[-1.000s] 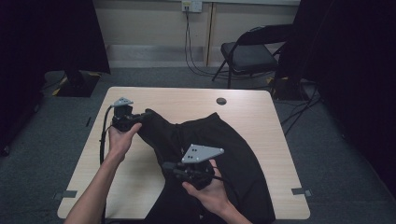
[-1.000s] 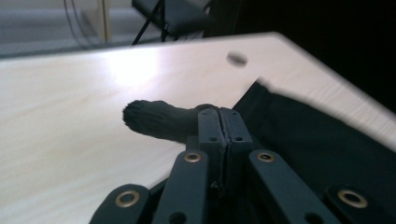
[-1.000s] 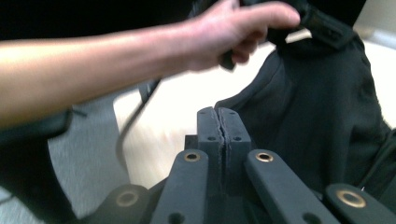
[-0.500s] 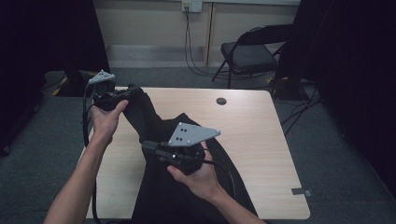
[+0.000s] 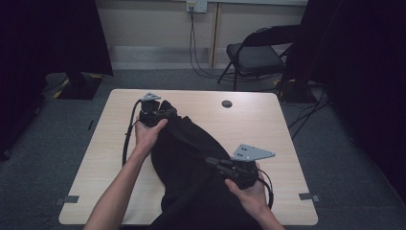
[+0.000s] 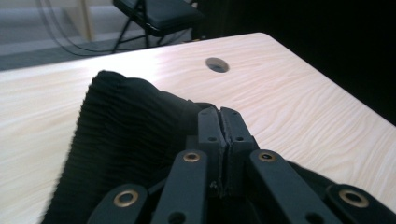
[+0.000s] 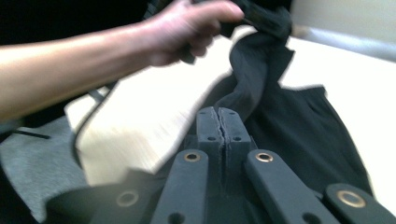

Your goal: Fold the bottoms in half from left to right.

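Observation:
A black garment [image 5: 191, 163] lies across the middle of the wooden table [image 5: 277, 129] and hangs over its front edge. My left gripper [image 5: 167, 114] is at the garment's far end, shut on its ribbed hem [image 6: 121, 126]; in the left gripper view the gripper [image 6: 219, 116] has its jaws pressed together with cloth bunched around them. My right gripper [image 5: 209, 161] is at the garment's right side, pointing left, also shut on the cloth. In the right gripper view the gripper [image 7: 218, 119] has its jaws closed over the black fabric [image 7: 303, 140], with the other hand [image 7: 187, 28] beyond.
A round cable hole [image 5: 227, 103] sits near the table's far edge. A folding chair [image 5: 253, 55] stands behind the table, with cables running down from a wall socket. Dark curtains flank both sides. Bare tabletop shows left and right of the garment.
Both hands swung left and lifted the garment, then came back right. The cloth has moved with them and now lies lower, across the table's middle.

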The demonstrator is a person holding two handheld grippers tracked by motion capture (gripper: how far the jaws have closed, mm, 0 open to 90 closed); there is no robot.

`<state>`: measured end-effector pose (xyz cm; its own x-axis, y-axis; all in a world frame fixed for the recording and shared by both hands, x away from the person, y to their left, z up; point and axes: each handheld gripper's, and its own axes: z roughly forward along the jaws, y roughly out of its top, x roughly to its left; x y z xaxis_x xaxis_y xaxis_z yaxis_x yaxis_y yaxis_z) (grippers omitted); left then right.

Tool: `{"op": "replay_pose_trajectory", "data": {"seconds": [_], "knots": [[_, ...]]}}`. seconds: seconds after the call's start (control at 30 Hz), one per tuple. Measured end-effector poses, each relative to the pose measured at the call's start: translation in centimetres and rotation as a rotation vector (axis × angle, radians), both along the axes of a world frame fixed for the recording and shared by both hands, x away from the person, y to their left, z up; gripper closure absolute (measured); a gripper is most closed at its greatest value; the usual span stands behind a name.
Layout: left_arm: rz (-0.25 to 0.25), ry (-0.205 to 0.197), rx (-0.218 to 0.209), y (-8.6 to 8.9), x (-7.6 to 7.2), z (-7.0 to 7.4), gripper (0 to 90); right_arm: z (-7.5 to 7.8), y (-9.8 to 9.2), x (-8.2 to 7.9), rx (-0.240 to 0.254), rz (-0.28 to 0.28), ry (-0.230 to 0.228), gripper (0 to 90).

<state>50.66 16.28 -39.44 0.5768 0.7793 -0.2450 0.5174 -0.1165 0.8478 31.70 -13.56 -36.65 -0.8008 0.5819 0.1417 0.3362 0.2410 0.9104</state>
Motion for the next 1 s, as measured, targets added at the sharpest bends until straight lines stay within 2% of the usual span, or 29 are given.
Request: {"op": "replay_pose_trajectory", "data": {"seconds": [0.13,0.17,0.2,0.23,0.3,0.33,0.37,0.4,0.5,0.53,0.6,0.63,0.67,0.77,0.8,0.83,0.87,0.93,0.97,1.0], "knots": [[-0.002,0.041,0.020,-1.8,1.3,-1.9,87.5,-2.1,-2.3,0.2,-0.044,-0.064,0.042,88.2],[-0.002,0.041,0.020,-1.8,1.3,-1.9,87.5,-2.1,-2.3,0.2,-0.044,-0.064,0.042,88.2],[0.008,0.062,0.018,-2.2,1.5,-2.7,86.8,-3.5,-3.0,0.4,-0.066,-0.088,0.076,88.2],[0.003,0.067,0.017,-2.4,1.6,-3.0,86.5,-3.9,-3.2,0.5,-0.078,-0.093,0.084,88.2],[-0.007,0.066,0.021,-2.7,1.6,-3.3,84.7,-5.0,-3.4,0.5,-0.104,-0.102,0.110,88.2],[-0.007,0.066,0.021,-2.7,1.6,-3.3,80.4,-5.0,-3.4,0.5,-0.104,-0.102,0.110,88.2],[-0.007,0.058,0.016,-2.7,1.5,-3.3,80.4,-5.5,-3.5,0.5,-0.119,-0.106,0.118,88.1],[-0.004,0.043,0.011,-2.8,1.4,-3.0,65.5,-6.1,-3.6,0.4,-0.148,-0.114,0.126,88.0],[0.004,0.022,0.011,-2.7,1.1,-2.7,55.6,-6.4,-3.8,0.4,-0.158,-0.122,0.133,87.9],[0.003,0.007,0.021,-2.3,0.8,-2.2,55.6,-6.7,-4.1,0.6,-0.173,-0.140,0.136,87.9],[0.006,0.005,0.025,-2.1,0.6,-2.0,55.6,-7.0,-4.4,0.7,-0.182,-0.153,0.146,87.8],[-0.001,0.004,0.032,-1.8,0.4,-1.9,55.6,-7.0,-4.4,0.7,-0.182,-0.153,0.146,87.8],[-0.016,-0.003,0.050,-1.2,-0.2,-1.8,55.6,-7.2,-4.8,0.8,-0.204,-0.167,0.141,87.4],[-0.031,0.006,0.056,-0.6,-0.9,-2.3,58.7,-7.4,-5.2,0.9,-0.216,-0.192,0.145,87.1],[-0.061,0.015,0.080,-0.3,-1.8,-3.0,59.5,-7.7,-5.6,1.2,-0.229,-0.211,0.164,85.8],[-0.061,0.015,0.080,-0.3,-1.8,-3.0,60.5,-7.8,-5.7,1.3,-0.236,-0.214,0.169,85.9],[-0.098,0.022,0.102,-0.1,-2.7,-3.8,62.0,-8.0,-5.9,1.3,-0.248,-0.219,0.172,85.7],[-0.128,0.023,0.125,0.2,-3.7,-4.3,63.5,-8.5,-6.0,1.1,-0.299,-0.223,0.175,83.1],[-0.128,0.023,0.125,0.2,-3.7,-4.3,63.8,-8.5,-6.0,1.1,-0.299,-0.223,0.175,83.1],[-0.140,0.029,0.143,0.5,-4.4,-4.6,64.1,-8.9,-6.5,0.8,-0.343,-0.230,0.185,83.6]]}}
